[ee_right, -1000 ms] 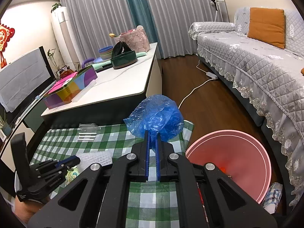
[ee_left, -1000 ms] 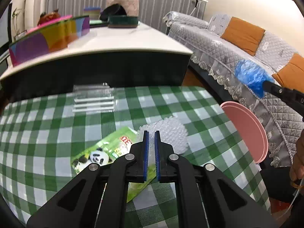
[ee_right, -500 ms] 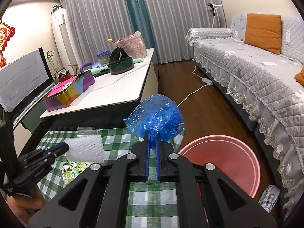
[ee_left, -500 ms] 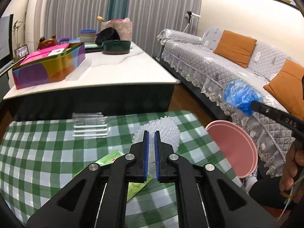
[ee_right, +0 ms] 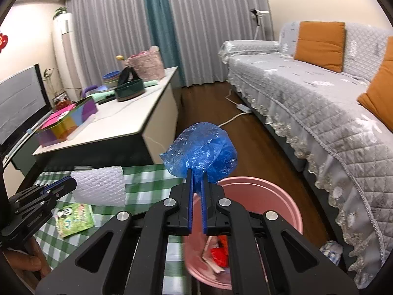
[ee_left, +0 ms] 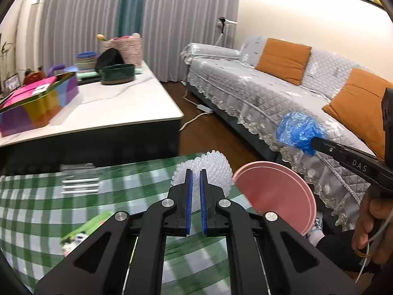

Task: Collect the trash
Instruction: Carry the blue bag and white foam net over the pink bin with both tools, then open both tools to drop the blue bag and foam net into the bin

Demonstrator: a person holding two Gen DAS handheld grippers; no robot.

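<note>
Pink plastic is my target: the pink bin (ee_right: 248, 211) sits at lower centre of the right wrist view, on the floor just beside the green checked tablecloth (ee_right: 145, 184), with red and pale scraps already lying in its bottom. I judge the step in hand to be carrying both pieces over the rim and dropping them. To do it well I would bring each claw fully above the bin's mouth before letting go, since both loads look light and could drift or catch on the rim; I would release the right one first, as it looks nearer the opening, then swing the left across so the two tools do not knock together. My right gripper (ee_right: 196, 184) is pinched narrow on a crumpled blue plastic bag (ee_right: 201, 152), which bulges above the fingertips at mid-frame. My left gripper (ee_left: 195, 184) is likewise closed to a slit, clamping a white foam net sleeve (ee_left: 208, 169) that stands up past the tips at centre of the left wrist view, with the bin to its right. From the right camera that sleeve hangs at left of frame, clear of the cloth. A green snack wrapper with a panda (ee_right: 73, 216) lies on the cloth at lower left, yet to be collected.
</note>
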